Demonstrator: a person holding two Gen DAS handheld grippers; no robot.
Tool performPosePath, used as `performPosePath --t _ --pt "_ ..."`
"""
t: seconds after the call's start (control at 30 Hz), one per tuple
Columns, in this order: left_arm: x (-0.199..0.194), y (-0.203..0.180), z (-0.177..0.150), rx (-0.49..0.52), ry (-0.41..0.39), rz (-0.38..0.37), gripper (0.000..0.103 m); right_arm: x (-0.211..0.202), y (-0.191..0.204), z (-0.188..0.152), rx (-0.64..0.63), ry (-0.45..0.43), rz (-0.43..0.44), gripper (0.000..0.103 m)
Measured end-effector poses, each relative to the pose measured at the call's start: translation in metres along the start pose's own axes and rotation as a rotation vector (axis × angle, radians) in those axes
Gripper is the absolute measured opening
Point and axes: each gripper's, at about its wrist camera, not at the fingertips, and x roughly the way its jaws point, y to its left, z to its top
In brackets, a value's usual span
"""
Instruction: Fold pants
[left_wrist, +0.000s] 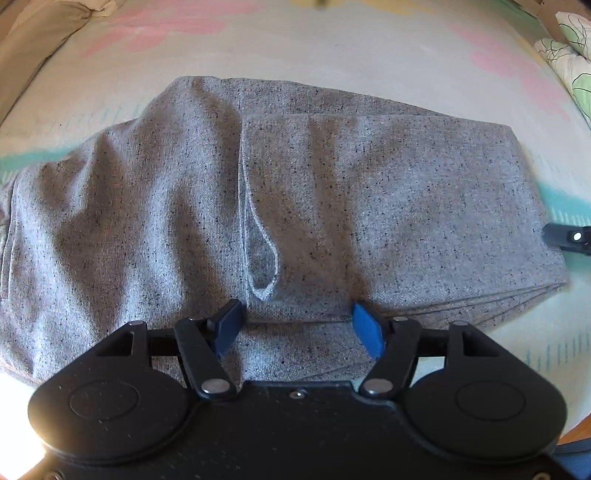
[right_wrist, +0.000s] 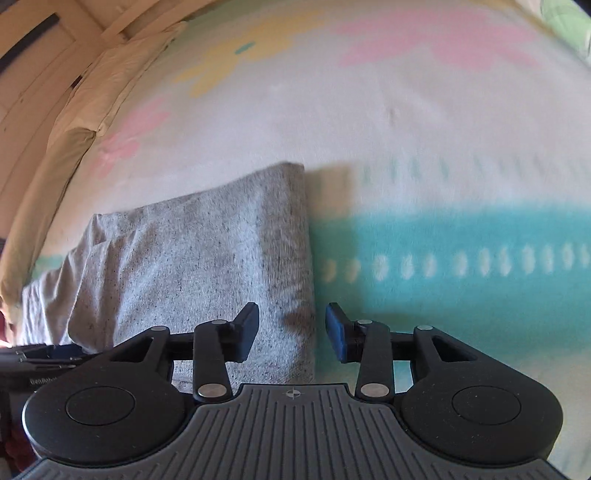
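Both grippers stand open and hold nothing. Left gripper (left_wrist: 297, 328) hovers low over the near edge of the folded grey pants (left_wrist: 332, 192), its blue fingers (left_wrist: 365, 332) apart above the cloth. Right gripper (right_wrist: 291, 332) straddles the pants' right folded edge. Pants lie on the bed (right_wrist: 406, 129), on its blanket.

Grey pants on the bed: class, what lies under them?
The grey pants lie folded in stacked layers on a pastel patterned blanket. Whatever the blanket shows directly beneath them is covered.
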Motion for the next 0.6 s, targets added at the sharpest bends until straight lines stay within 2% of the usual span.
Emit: performPosePath --t 0.1,0.13,0.17,0.27,0.33,0.4,0.43,0.47,0.5,0.53,0.6 --pt "-0.001 -0.001 -0.002 0.005 -0.002 0.001 0.069 0.006 0.011 -0.005 -0.065 -0.013 -0.021 0.041" --pt "-0.001 -0.002 -0.003 0.005 -0.003 0.001 0.069 0.005 0.018 -0.007 -0.105 -0.013 -0.022 0.035" --pt "-0.002 -0.002 -0.003 0.005 -0.003 0.002 0.069 0.005 0.026 -0.009 -0.146 -0.020 -0.016 0.009" --pt "-0.003 -0.005 -0.003 0.011 -0.005 -0.020 0.066 -0.008 0.052 -0.014 -0.273 -0.093 -0.135 0.008" --pt "-0.005 -0.013 -0.004 0.030 -0.005 -0.055 0.066 -0.021 0.053 -0.013 -0.287 -0.128 -0.179 0.007" --pt "-0.005 -0.024 -0.007 0.074 -0.020 -0.051 0.067 -0.021 0.038 -0.007 -0.226 -0.092 -0.196 0.005" --pt "-0.006 -0.027 -0.008 0.094 -0.028 -0.048 0.067 -0.017 0.032 -0.005 -0.213 -0.072 -0.242 0.000" --pt "-0.007 -0.030 -0.009 0.108 -0.035 -0.046 0.067 -0.011 0.025 -0.005 -0.218 -0.048 -0.317 0.000" --pt "-0.008 -0.032 -0.011 0.120 -0.044 -0.039 0.067 -0.007 0.020 -0.005 -0.221 -0.034 -0.355 0.000" --pt "-0.010 -0.031 -0.011 0.125 -0.050 -0.035 0.067 -0.010 0.015 -0.004 -0.194 -0.051 -0.354 0.000" --pt "-0.019 -0.026 -0.012 0.115 -0.069 -0.045 0.067 -0.026 0.010 0.001 -0.112 -0.111 -0.280 0.004"
